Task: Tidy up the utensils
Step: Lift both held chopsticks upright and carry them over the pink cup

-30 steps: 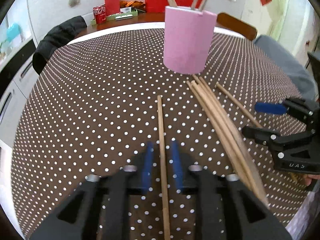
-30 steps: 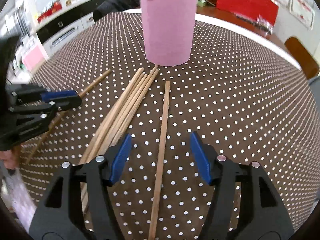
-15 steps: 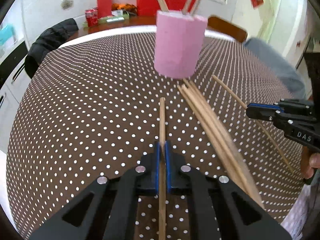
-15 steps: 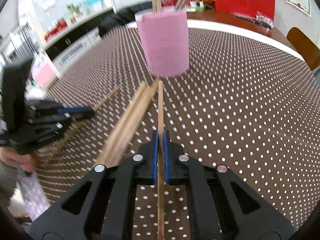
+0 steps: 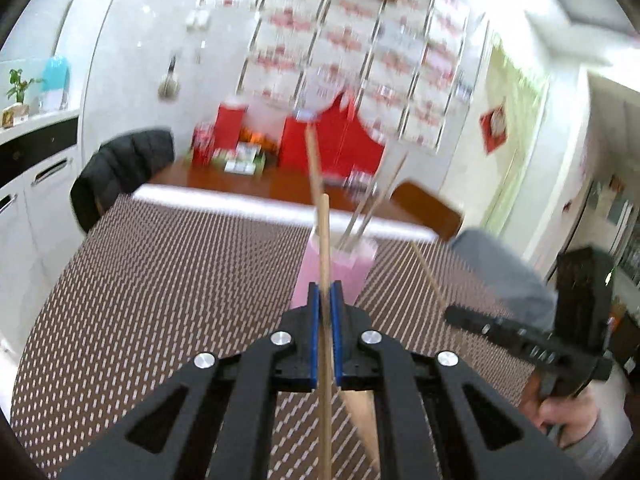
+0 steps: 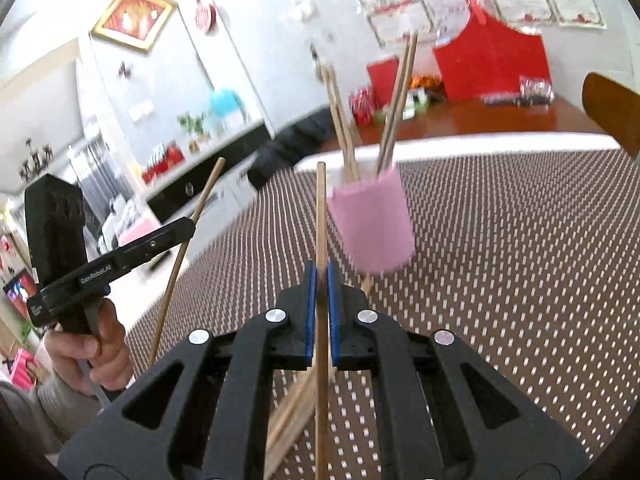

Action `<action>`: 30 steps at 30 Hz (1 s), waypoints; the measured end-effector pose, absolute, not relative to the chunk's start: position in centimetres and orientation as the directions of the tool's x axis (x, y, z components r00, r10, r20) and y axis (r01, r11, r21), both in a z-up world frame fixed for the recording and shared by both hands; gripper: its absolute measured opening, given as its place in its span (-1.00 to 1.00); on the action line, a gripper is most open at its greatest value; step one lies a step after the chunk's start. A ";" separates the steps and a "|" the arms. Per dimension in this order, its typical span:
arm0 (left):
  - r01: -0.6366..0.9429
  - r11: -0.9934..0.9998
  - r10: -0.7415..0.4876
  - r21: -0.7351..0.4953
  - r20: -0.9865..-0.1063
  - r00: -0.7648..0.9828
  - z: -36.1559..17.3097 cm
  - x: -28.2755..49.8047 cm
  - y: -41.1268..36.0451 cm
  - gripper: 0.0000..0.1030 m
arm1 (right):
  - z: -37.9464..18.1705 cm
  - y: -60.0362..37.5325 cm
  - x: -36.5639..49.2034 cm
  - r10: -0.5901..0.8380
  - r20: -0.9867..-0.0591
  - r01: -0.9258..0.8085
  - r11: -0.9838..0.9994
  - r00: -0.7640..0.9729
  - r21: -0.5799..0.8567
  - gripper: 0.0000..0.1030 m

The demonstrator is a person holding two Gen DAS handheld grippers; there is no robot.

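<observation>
My left gripper (image 5: 325, 304) is shut on a wooden chopstick (image 5: 324, 236) and holds it lifted, tip pointing toward the pink holder (image 5: 352, 268). My right gripper (image 6: 321, 284) is shut on another wooden chopstick (image 6: 320, 216), lifted beside the pink holder (image 6: 374, 226), which has several chopsticks standing in it. In the left wrist view the right gripper (image 5: 454, 314) shows at the right with its chopstick (image 5: 428, 276). In the right wrist view the left gripper (image 6: 188, 226) shows at the left with its chopstick (image 6: 188, 236). More chopsticks (image 6: 296, 408) lie on the dotted tablecloth below.
The round table has a brown white-dotted cloth (image 5: 160, 280). A chair with a black jacket (image 5: 120, 172) stands at the far left, a wooden chair (image 5: 428, 210) at the far right. A side table with red boxes (image 5: 332, 144) stands behind.
Both grippers closed on a chopstick each, then lifted them off the table and tilted up. The views now look over the holder toward the wall.
</observation>
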State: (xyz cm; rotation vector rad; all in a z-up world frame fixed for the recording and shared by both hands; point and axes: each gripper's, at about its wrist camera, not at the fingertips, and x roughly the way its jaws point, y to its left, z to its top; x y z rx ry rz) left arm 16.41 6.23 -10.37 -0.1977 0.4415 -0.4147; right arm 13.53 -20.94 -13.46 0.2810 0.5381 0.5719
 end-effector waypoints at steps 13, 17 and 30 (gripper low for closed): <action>0.460 0.847 -0.492 -0.268 -0.066 0.868 -2.4 22.2 1.5 -0.89 | -4.9 -21.4 18.3 0.531 -0.170 -0.431 0.804 0.830 0.410 -0.89; 0.480 0.838 -0.488 -0.259 0.036 0.872 -0.8 24.0 0.8 -0.89 | -2.6 -20.5 21.3 0.498 -0.113 -0.426 0.821 0.860 0.380 -0.89; 0.482 0.810 -0.483 -0.333 0.086 0.871 -3.7 31.8 0.4 -0.89 | -3.7 -17.8 28.9 0.428 -0.049 -0.389 0.858 0.902 0.335 -0.89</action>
